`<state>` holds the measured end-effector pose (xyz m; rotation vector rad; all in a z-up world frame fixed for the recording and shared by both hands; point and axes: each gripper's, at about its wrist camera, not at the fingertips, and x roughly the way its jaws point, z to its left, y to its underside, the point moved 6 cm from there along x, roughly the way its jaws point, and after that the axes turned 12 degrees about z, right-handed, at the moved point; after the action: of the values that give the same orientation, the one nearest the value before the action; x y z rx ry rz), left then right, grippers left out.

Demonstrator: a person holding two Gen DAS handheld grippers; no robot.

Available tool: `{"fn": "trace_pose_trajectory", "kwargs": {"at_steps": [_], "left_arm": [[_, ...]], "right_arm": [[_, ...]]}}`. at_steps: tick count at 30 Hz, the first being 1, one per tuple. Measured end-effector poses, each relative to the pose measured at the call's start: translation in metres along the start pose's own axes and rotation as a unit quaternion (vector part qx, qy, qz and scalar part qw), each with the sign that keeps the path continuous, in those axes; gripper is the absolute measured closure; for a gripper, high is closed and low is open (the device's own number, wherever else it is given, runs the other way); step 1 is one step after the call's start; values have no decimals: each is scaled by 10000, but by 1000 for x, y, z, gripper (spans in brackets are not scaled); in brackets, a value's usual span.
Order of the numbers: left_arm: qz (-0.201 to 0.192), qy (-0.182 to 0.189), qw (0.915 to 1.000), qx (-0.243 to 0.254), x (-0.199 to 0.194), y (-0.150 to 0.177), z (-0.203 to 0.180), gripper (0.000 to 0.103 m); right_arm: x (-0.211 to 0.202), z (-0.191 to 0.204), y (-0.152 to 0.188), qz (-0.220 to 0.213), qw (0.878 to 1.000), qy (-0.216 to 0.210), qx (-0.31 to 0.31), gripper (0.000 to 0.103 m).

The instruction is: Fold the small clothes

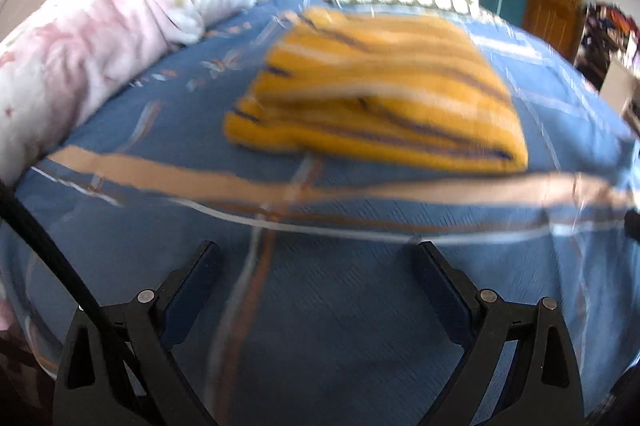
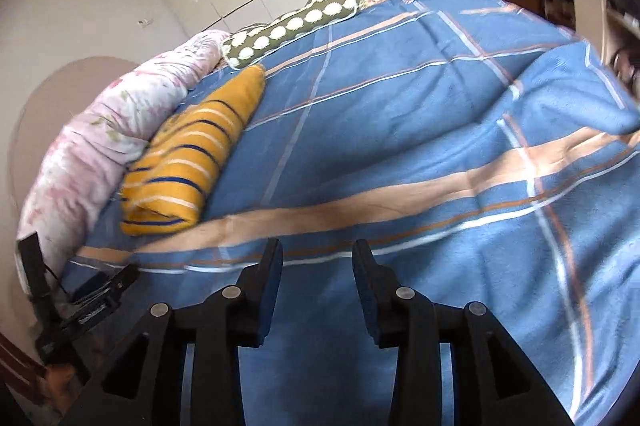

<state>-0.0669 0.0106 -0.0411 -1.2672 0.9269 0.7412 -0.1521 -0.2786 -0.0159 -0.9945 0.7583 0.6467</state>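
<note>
A bed [image 1: 340, 306] is carrying everything, spread with a blue blanket [image 2: 400, 129] crossed by tan and white stripes. A folded yellow striped garment [image 1: 376, 93] is lying directly on the blanket. A rolled pink floral quilt [image 1: 80, 53] is running along the bed's left edge, touching the garment in the right wrist view. A green pillow with white dots [image 2: 292, 21] is resting at the far end.

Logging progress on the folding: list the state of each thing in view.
Yellow striped garment: folded, lying on the bedspread.
Left gripper: open wide, empty.
Right gripper: open, empty.
Blue bedspread: spread out, rumpled.
Pink quilt: rolled up.
</note>
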Motion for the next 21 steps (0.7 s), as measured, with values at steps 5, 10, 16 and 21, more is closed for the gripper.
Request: {"fn": "trace_pose_trajectory", "kwargs": {"at_steps": [5, 10, 16, 21], "left_arm": [[-178, -296, 9994, -80, 0, 5, -6, 1], [-277, -294, 9989, -220, 2, 3, -3, 0], [-430, -286, 9985, -156, 2, 4, -4, 0], [-378, -179, 9991, -96, 2, 5, -3, 0]], "right_arm": [[1, -22, 8, -117, 9999, -84, 13, 63], [3, -23, 9, -203, 9997, -70, -146, 63], [6, -20, 9, -297, 9994, -3, -179, 61], [10, -14, 11, -374, 9983, 188, -416, 54]]}}
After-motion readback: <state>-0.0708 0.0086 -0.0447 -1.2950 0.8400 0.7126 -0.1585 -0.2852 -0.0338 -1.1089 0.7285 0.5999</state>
